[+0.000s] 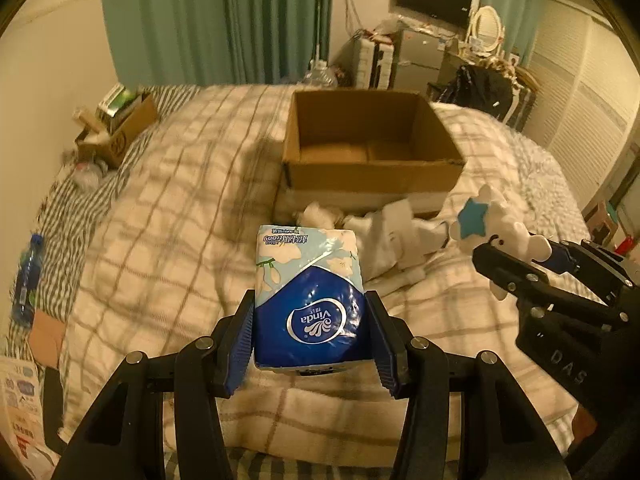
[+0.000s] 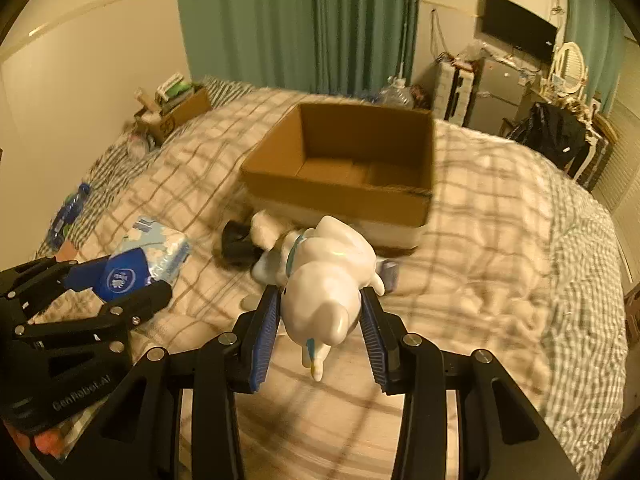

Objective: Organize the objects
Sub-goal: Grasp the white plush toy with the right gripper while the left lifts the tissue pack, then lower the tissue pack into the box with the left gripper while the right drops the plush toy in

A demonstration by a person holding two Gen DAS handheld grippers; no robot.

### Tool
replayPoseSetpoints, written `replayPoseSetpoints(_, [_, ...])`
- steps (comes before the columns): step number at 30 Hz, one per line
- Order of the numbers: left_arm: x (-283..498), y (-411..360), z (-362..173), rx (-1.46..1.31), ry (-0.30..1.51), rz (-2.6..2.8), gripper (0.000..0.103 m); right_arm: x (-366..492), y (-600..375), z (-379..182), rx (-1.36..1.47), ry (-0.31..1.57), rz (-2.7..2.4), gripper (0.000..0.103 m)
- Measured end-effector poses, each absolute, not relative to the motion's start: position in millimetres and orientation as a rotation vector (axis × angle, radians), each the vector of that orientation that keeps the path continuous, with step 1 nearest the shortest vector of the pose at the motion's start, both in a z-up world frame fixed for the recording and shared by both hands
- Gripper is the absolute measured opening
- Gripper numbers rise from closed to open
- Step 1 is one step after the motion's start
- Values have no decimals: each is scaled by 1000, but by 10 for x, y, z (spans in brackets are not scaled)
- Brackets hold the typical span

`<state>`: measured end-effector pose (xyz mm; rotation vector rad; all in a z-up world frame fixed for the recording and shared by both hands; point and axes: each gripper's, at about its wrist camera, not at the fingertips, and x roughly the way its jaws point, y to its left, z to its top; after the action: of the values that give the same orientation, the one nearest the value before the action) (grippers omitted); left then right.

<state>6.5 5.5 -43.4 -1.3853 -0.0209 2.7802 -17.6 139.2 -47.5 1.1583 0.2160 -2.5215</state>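
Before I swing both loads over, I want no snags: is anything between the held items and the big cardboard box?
Nothing tall. The left tongs hold the tissue pack, the right tongs the white toy figure. Only low white soft items lie on the bed before the open cardboard box; lift over its near wall.

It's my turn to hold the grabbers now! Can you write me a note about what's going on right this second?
Left tool: shut on the tissue pack, held above the bed.
Right tool: shut on the white toy, also held above the bed.
The cardboard box sits open on the bed ahead of both tools; nothing shows inside it.
White and dark things lie in front of the box; what they are is hard to tell.
Done: both items picked up.
Left: probably put both in the box, then gather the rest.
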Motion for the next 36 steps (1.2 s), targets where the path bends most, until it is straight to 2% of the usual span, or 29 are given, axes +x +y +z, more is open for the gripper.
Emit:
replayPoseSetpoints(9, [-451,131,20,-1259,-44,2776,53,-503,1711,56,1037,224,-2581,40])
replayPoseSetpoints(16, [-1175,163,136,-1203,-21,2777,53,-1201,1635,274,990,248,-2593,40])
replayPoseSetpoints(23, [-1989,195,-59,-1195,-10,2749,53,-1964,1465,166,1009,250,-2595,39])
replayPoseSetpoints(31, [-2371,205,-556,-1203,-13,2697,53,-2549,1404,-251,1082,216,-2610,39])
replayPoseSetpoints(34, [-2385,221,-653,-1197,-4,2677,57,-2576,1403,-327,1053,214,-2627,40])
replayPoseSetpoints(35, [-2376,224,-668,-1195,-4,2668,62,-2566,1416,-327,1039,204,-2640,44])
replayPoseSetpoints(36, [-2371,228,-654,-1193,-2,2667,76,-2560,1437,-318,1026,199,-2652,59])
